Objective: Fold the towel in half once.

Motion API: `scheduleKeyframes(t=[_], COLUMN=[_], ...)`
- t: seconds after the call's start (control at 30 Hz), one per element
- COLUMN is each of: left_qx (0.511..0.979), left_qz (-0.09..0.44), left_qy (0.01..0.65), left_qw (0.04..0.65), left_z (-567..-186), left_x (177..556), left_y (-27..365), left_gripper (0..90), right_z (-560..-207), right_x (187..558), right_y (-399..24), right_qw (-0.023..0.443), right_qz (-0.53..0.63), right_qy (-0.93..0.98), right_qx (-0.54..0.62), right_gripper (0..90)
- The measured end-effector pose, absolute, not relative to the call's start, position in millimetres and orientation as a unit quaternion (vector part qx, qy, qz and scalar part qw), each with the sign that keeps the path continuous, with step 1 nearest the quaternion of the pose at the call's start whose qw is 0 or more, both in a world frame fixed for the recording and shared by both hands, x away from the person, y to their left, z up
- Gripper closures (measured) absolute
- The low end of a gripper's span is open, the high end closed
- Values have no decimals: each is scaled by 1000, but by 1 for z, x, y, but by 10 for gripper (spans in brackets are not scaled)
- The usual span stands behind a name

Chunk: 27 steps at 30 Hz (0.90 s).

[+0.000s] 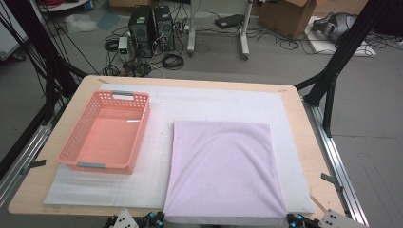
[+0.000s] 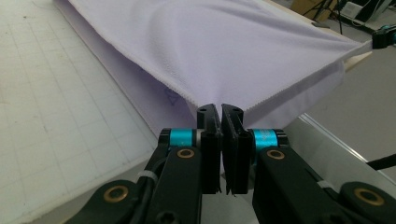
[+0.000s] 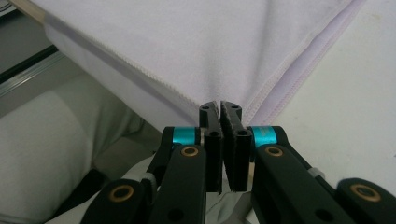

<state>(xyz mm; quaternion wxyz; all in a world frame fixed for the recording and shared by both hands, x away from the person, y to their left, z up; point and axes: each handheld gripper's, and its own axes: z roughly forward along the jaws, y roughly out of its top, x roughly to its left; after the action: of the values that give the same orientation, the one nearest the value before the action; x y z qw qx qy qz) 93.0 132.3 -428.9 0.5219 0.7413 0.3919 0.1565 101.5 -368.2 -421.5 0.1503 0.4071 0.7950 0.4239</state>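
Left gripper (image 2: 220,109) and right gripper (image 3: 220,106) each clenched on 1 near corner of the lilac cloth (image 1: 221,166), which stretches ahead of both. Looks folded once; further folds likely remain. Pink basket (image 1: 64,147) beyond-left, empty.

A basket (image 1: 107,133) sits left on the table (image 1: 304,123); a cloth (image 1: 221,166) lies right of it, nearer the front edge.
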Motion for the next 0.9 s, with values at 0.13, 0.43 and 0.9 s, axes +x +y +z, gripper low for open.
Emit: scheduleKeyframes(t=[0.13, 0.43, 0.9], left_qx=[747, 725, 721], left_qz=[149, 159, 163], left_qy=[390, 400, 415], left_qw=[518, 537, 529], left_z=[-432, -427, -430], left_x=[86, 101, 167], left_y=[133, 139, 139], left_gripper=[859, 554, 581], right_z=[-420, -425, -423], right_x=[93, 101, 144], right_y=[-369, -372, -374], right_qw=[150, 155, 176], right_qz=[422, 412, 419], right_qy=[798, 783, 759], right_qx=[403, 440, 466], right_gripper=[878, 635, 616])
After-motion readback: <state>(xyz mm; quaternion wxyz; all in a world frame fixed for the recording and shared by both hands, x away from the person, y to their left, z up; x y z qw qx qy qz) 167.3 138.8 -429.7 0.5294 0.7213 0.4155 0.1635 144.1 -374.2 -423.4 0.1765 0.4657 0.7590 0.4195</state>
